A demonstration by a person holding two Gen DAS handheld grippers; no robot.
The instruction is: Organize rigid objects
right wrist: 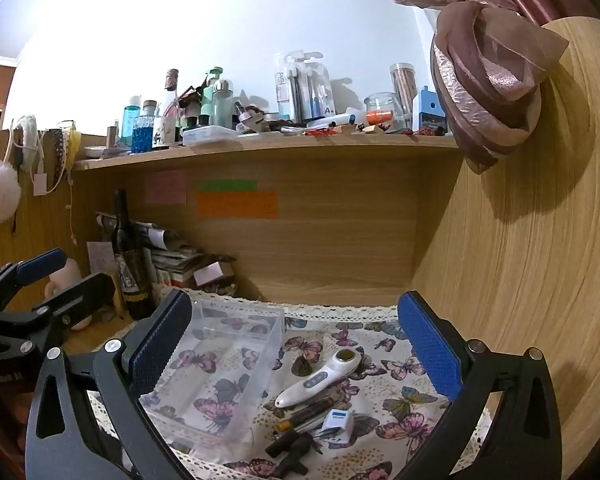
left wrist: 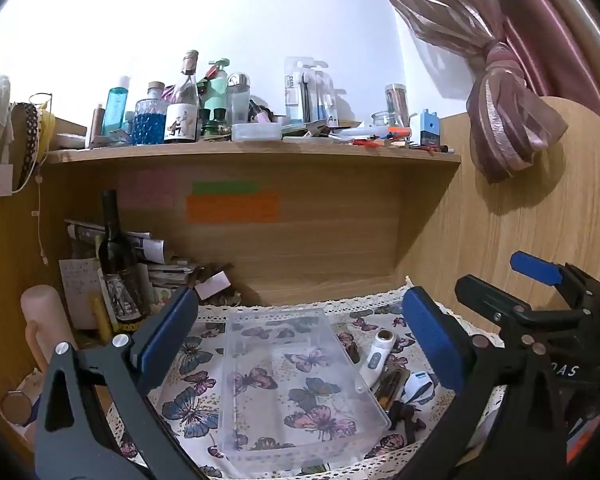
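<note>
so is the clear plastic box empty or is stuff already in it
Empty: through the clear plastic box only the butterfly cloth shows; the white handheld device lies outside it.

The right gripper [right wrist: 294, 344] is wide open above the butterfly cloth [right wrist: 400, 408]. A clear box [right wrist: 220, 364] lies beside a white device [right wrist: 320, 380].

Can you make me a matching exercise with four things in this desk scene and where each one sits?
Things:
1. clear plastic box
2. white handheld device
3. dark wine bottle
4. orange sticky note

Places:
A. on the wooden back panel under the shelf
B. standing at the left beside stacked papers
C. on the butterfly cloth, left of the small items
D. lying on the cloth, right of the box

Pairs: 1-C, 2-D, 3-B, 4-A
</note>
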